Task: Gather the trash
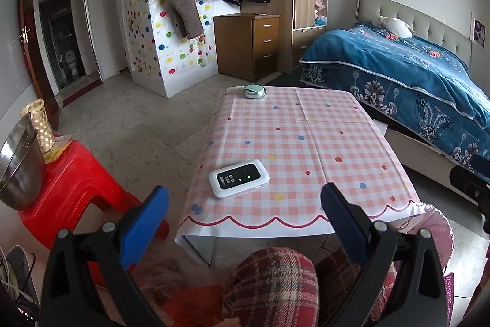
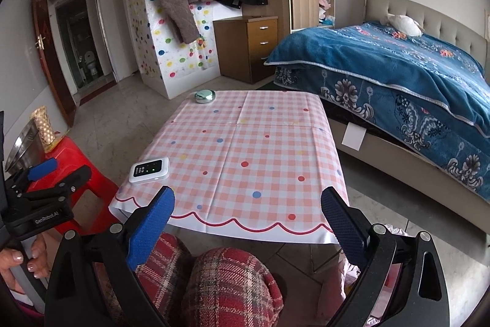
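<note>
Both wrist cams sit low at the near edge of the pink checked tablecloth table, just above plaid-trousered knees, looking along it toward the blue-quilted bed. Left one's nearer the red plastic stool; both catch the white pocket router.

1. The left gripper hangs with its blue-padded jaws spread wide and empty, just short of the near edge of the table.
2. A white pocket device lies flat between and just beyond the fingertips.
3. A green round case sits far ahead.
4. A red stool bearing a steel bowl stands left of the claw.
</note>
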The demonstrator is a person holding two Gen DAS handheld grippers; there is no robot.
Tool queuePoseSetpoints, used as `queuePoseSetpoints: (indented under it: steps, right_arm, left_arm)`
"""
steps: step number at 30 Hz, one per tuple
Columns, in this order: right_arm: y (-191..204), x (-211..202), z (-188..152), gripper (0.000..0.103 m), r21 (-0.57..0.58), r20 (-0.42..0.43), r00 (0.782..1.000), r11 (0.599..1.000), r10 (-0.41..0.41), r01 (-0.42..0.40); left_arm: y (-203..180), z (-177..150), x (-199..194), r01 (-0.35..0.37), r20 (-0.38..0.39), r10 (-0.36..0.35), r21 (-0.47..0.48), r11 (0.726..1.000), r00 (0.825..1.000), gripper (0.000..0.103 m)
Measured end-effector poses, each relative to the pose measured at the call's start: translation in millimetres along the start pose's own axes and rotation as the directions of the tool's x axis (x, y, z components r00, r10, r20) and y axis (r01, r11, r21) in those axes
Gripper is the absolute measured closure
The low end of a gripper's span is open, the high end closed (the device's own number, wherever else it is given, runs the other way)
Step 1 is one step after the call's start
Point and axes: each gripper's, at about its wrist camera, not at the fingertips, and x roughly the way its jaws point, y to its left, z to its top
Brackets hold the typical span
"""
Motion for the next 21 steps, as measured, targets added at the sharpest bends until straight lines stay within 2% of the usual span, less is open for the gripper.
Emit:
queuePoseSetpoints:
  steps: [21]
  right_arm:
    - [-0.6,3.3,0.6,0.008,0.004,-0.006,1.0,1.0,-0.002,0.002]
  left_arm:
    - [-1.8,0.2,1.2,-0.003,-0.004,0.003,-0.005,1.0,1.0,0.006]
